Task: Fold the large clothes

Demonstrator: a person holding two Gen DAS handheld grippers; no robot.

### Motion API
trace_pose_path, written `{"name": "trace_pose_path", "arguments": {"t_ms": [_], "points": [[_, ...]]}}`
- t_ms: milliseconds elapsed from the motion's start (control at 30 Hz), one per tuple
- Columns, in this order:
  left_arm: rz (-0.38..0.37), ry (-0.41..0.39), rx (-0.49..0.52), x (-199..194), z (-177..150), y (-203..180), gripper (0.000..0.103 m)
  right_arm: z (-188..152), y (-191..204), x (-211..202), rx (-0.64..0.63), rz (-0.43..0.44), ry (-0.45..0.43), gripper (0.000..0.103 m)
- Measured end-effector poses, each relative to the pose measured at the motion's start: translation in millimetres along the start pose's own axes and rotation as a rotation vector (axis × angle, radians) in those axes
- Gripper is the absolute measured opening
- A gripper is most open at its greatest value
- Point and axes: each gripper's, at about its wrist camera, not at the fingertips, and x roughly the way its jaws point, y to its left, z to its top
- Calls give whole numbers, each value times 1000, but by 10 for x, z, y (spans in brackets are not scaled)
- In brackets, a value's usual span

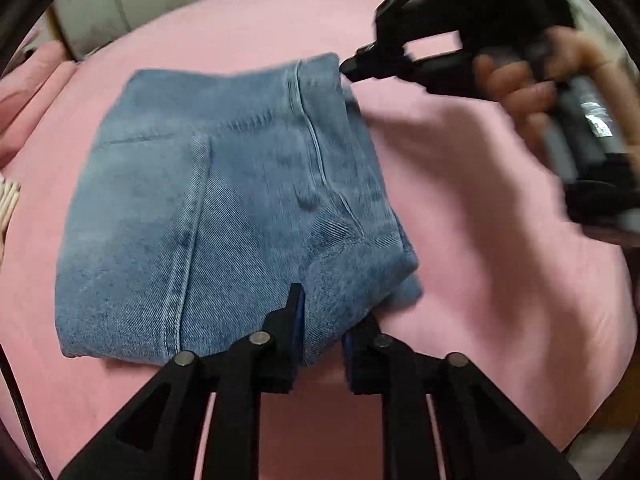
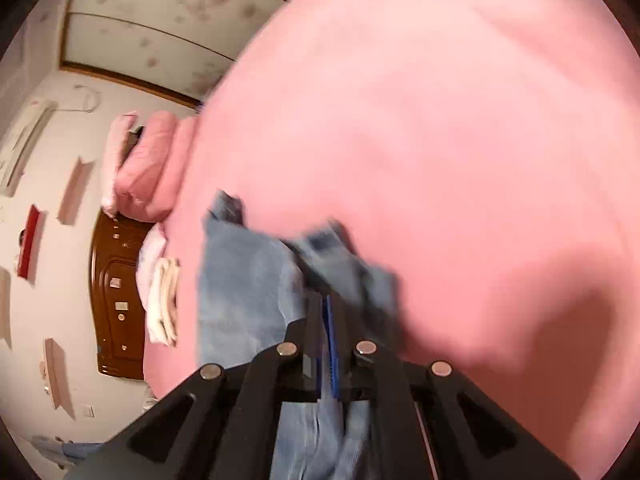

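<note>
Folded blue jeans [image 1: 240,200] lie flat on a pink bed sheet [image 1: 480,240]. My left gripper [image 1: 326,312] points down at their near edge; its fingers stand slightly apart with a denim fold between them, and the pads look loose on it, so it is open. A hand [image 1: 516,92] holds my right gripper [image 1: 348,67] at the jeans' far right corner. In the blurred right wrist view that gripper [image 2: 327,300] has its blue pads pressed together on denim, and the jeans [image 2: 240,288] spread ahead of it and under it.
The pink sheet [image 2: 440,120] covers the whole bed. A brown wooden headboard [image 2: 116,292], pink pillows [image 2: 144,172] and a pile of folded white cloth [image 2: 162,300] are at the bed's head. Pale patterned cupboard doors [image 2: 160,20] line the wall.
</note>
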Motion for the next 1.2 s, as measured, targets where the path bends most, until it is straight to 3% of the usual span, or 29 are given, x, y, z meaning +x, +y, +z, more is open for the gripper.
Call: {"name": "trace_pose_path", "arguments": {"t_ms": [33, 67, 100, 233, 300, 467, 633, 667, 700, 800, 967, 1033, 1067, 1100, 1133, 1200], "points": [[-42, 26, 2, 1, -22, 3, 33, -63, -81, 32, 26, 14, 16, 4], [-96, 48, -4, -23, -29, 11, 49, -157, -159, 8, 62, 44, 34, 4], [-140, 64, -6, -62, -55, 10, 59, -295, -150, 9, 76, 56, 43, 6], [-168, 104, 11, -261, -157, 4, 75, -774, -64, 39, 51, 41, 78, 27], [-159, 130, -1, -363, -196, 103, 81, -1015, 73, 78, 29, 44, 99, 31], [-68, 154, -77, -532, -259, 477, 85, -1214, 238, 294, -29, -13, 134, 32], [2, 136, -210, -609, -222, 969, 85, -1228, 440, 578, -107, -155, 127, 31], [12, 138, -236, -612, -203, 1061, 85, -1223, 477, 597, -140, -172, 118, 12], [17, 139, -249, -625, -198, 1172, 85, -1229, 534, 594, -189, -211, 103, 6], [48, 125, -286, -617, -2, 1422, 85, -1249, 629, 440, -268, -225, 66, 4], [90, 95, -302, -678, 124, 1620, 85, -1281, 582, 37, -217, -220, -51, 2], [99, 90, -299, -632, 167, 1704, 85, -1352, 594, 33, -265, -339, -108, 0], [101, 88, -295, -606, 196, 1728, 85, -1376, 547, 46, -277, -495, -135, 0], [107, 85, -282, -586, 237, 1752, 85, -1380, 567, 114, -282, -573, -149, 0], [110, 81, -271, -566, 267, 1765, 85, -1363, 504, 82, -260, -605, -162, 0], [108, 57, -243, -533, 358, 1789, 85, -1322, 413, -81, -175, -549, -204, 0]]}}
